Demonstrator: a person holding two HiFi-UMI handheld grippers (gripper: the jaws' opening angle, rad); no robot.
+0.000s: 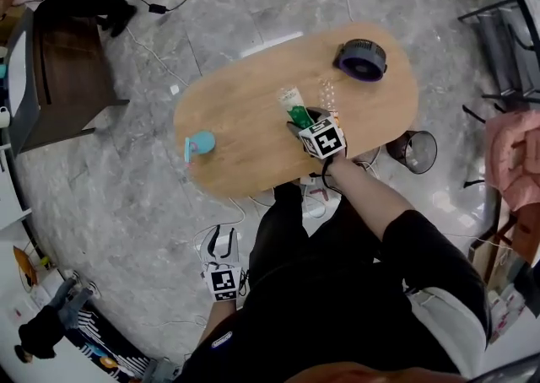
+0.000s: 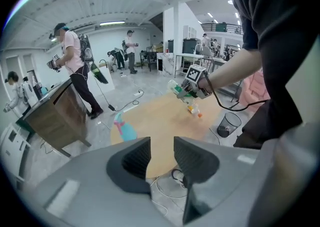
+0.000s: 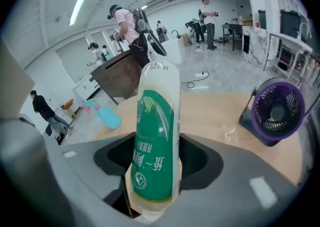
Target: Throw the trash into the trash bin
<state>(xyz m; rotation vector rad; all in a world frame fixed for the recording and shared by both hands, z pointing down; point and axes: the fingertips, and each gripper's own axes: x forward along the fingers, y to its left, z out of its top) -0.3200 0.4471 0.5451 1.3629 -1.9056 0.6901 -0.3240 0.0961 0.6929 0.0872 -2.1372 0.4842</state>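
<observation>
Head view: my right gripper [image 1: 299, 124] is over the table [image 1: 245, 153] with a green-labelled bottle [image 1: 293, 107] sticking out ahead of its jaws. The bin [image 1: 413, 151] stands on the floor to that gripper's right, just off the table's edge. A fan [image 1: 361, 59] sits ahead and to the right of it, a spray bottle [image 1: 199, 144] well to its left. My left gripper [image 1: 221, 242] hangs low over the floor, short of the table.

Left gripper view: the jaws stand partly apart with nothing between them. Ahead I see the table, the right gripper [image 2: 186, 90] and the bin [image 2: 227, 125].

Right gripper view: the jaws are clamped on the bottle's [image 3: 155, 136] lower body, one pad on each side, and it stands roughly upright.
</observation>
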